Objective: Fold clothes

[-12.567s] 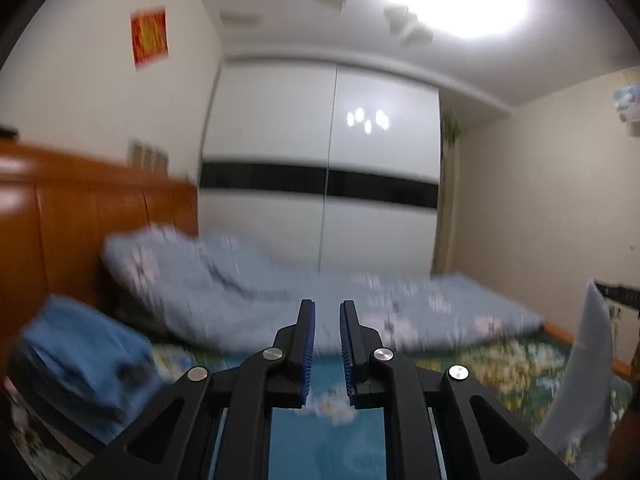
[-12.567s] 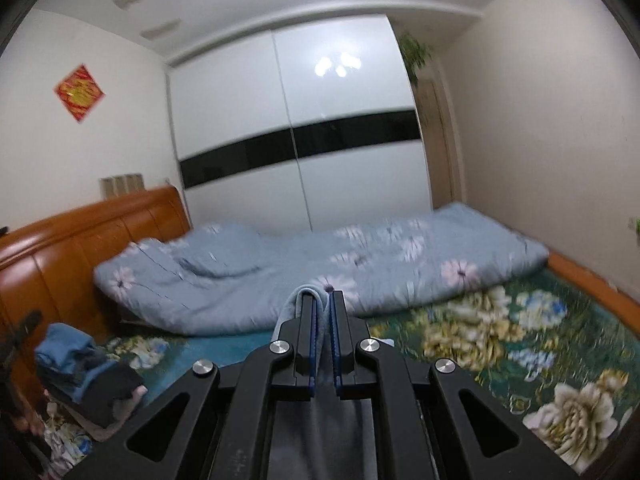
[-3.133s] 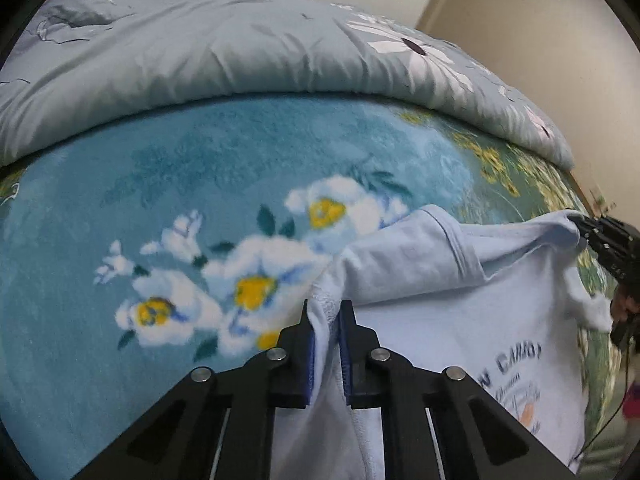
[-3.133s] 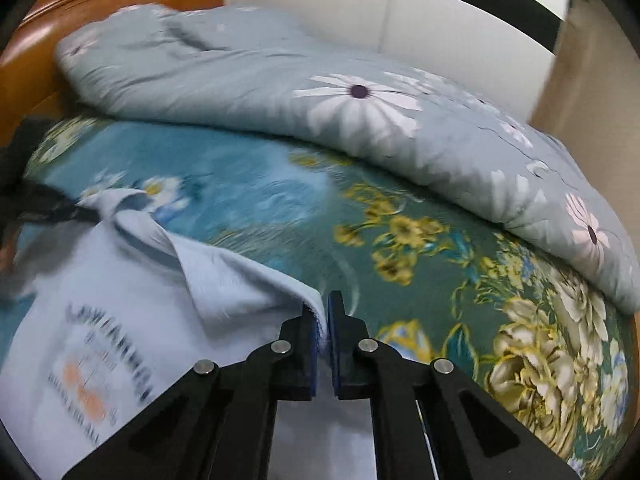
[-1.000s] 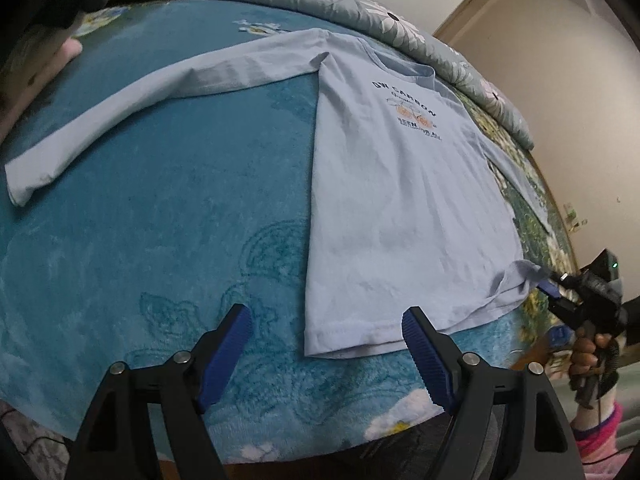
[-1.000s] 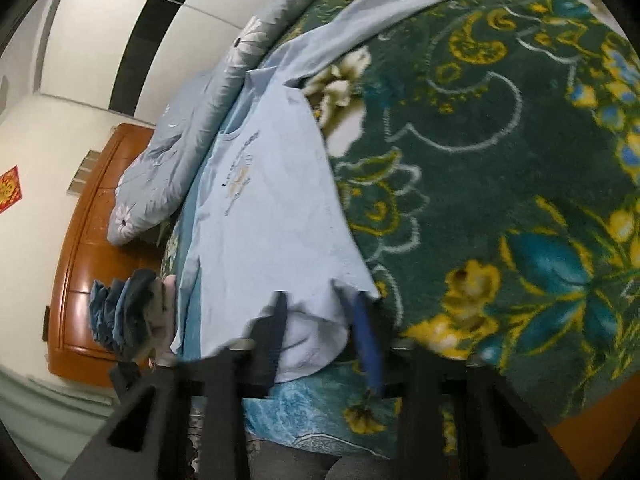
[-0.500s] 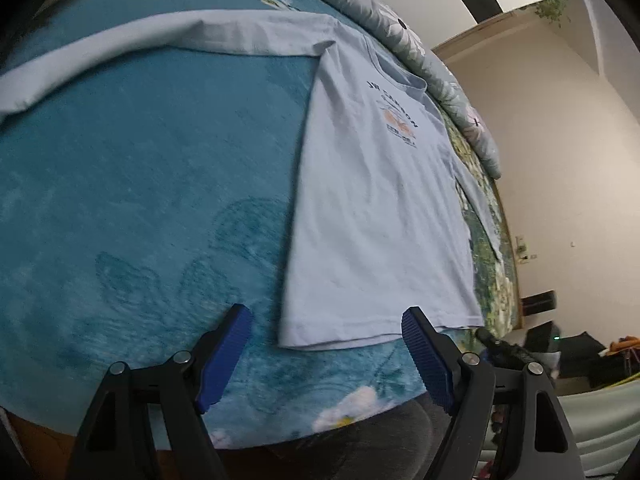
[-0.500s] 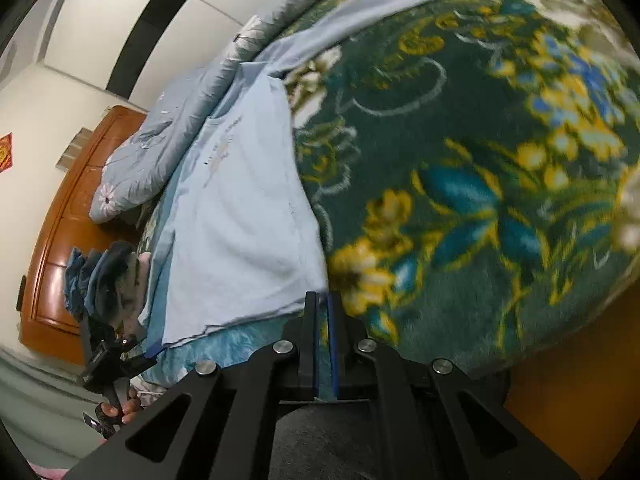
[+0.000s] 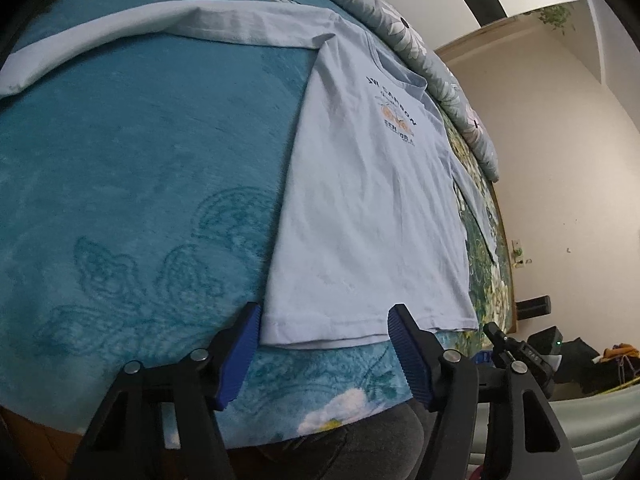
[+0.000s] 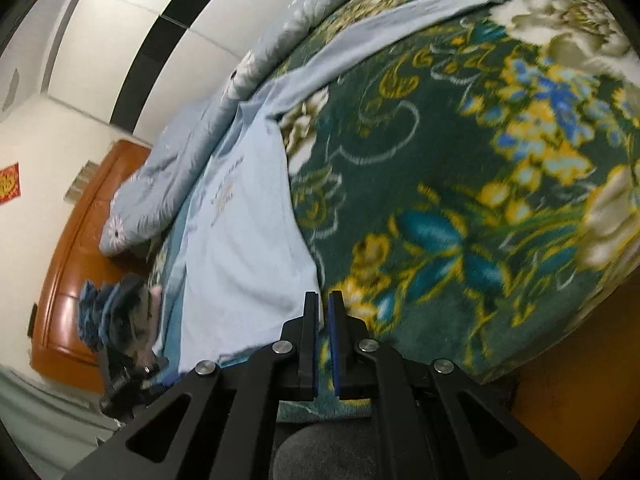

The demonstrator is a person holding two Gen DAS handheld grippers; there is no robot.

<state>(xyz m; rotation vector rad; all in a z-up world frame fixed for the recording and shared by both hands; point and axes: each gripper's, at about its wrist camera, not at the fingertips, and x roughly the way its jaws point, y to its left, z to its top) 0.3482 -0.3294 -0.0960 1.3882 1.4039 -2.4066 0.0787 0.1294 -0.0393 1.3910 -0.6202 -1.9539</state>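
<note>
- Left claw [image 9: 324, 344]: tilted down over the shirt [image 9: 372, 208] hem, jaws closing, astride the hem, gripping nothing.
- Right claw [image 10: 323, 320]: tilted down beside the shirt's hem corner, jaws together, empty.

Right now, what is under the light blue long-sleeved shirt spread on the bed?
The shirt lies flat on the floral bed blanket: teal shows beside it on one side, dark green with yellow flowers on the other. What the blanket looks like directly beneath the shirt is covered.

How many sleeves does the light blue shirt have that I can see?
2. One long sleeve lies stretched across the teal blanket in the left wrist view; the other sleeve stretches over the dark flowered part in the right wrist view. None seem hidden.
</note>
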